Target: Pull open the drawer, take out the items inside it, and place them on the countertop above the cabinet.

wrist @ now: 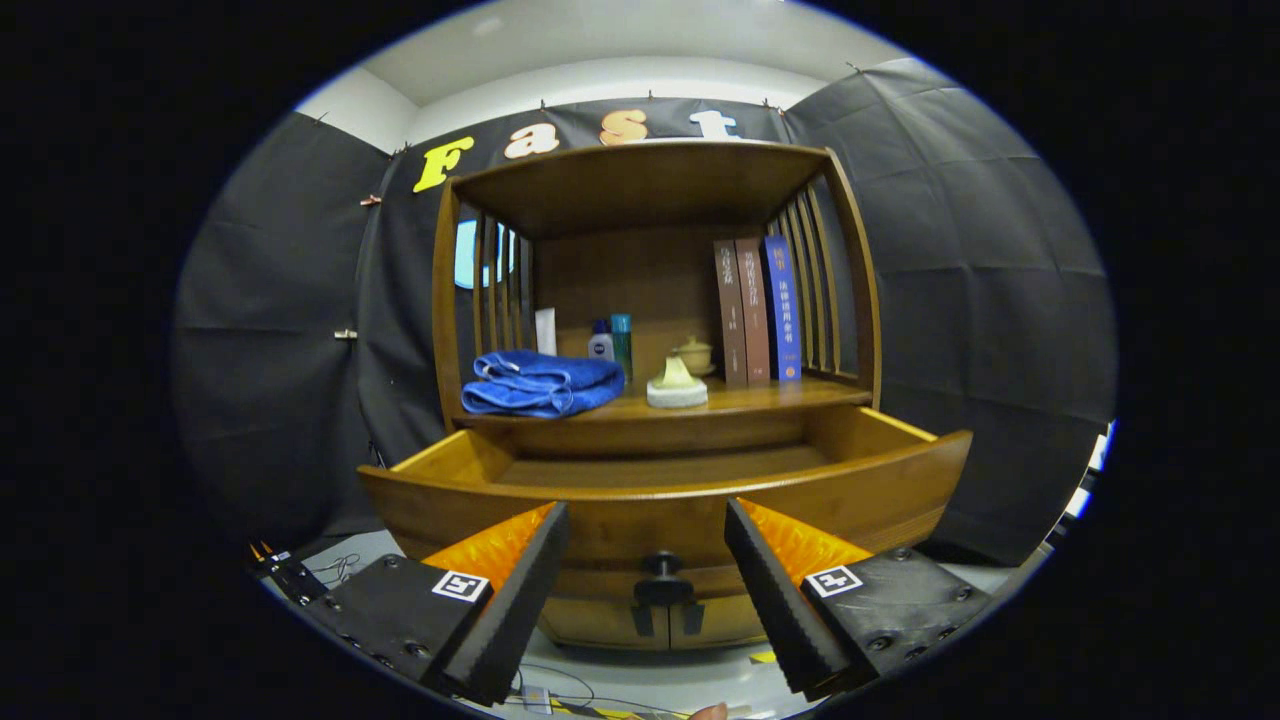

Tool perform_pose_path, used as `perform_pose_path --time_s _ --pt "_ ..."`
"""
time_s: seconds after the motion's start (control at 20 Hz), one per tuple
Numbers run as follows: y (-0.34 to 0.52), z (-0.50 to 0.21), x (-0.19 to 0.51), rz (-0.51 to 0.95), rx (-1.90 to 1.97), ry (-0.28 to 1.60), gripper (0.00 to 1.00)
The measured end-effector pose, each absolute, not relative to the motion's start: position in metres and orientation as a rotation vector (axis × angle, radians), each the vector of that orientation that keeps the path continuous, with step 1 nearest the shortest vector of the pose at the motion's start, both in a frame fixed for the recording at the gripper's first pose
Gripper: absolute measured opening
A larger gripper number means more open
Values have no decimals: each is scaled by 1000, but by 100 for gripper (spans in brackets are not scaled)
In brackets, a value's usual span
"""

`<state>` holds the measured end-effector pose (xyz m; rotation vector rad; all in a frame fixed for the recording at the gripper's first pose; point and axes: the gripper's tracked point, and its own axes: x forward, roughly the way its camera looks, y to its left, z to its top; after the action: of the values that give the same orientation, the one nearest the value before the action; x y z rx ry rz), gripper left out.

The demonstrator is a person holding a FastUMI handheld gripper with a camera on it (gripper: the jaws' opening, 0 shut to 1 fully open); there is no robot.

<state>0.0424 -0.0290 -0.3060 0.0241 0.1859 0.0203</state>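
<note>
The wide, curved-front drawer of warm brown wood stands pulled out from the wooden cabinet, and what can be seen of its inside, the back wall and side walls, holds nothing; the floor close behind the drawer's front board is hidden from this angle. On the wooden countertop just above the drawer lie a folded blue towel and a small pale round dish with a cream lump on it. Behind them stand a small white-and-blue bottle, a teal bottle, a pale lidded pot and three upright books, two brown and one blue. The emptying therefore looks done or nearly so, though which pieces came from the drawer cannot be told. The hand-held gripper hovers just in front of the drawer, level, its fingers spread wide and grasping nothing, with the drawer's dark round knob between them and untouched.
</note>
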Motion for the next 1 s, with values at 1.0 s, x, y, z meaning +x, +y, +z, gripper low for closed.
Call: perform_pose_path --time_s 1.0 --pt "-32 -346 106 -24 -45 236 98"
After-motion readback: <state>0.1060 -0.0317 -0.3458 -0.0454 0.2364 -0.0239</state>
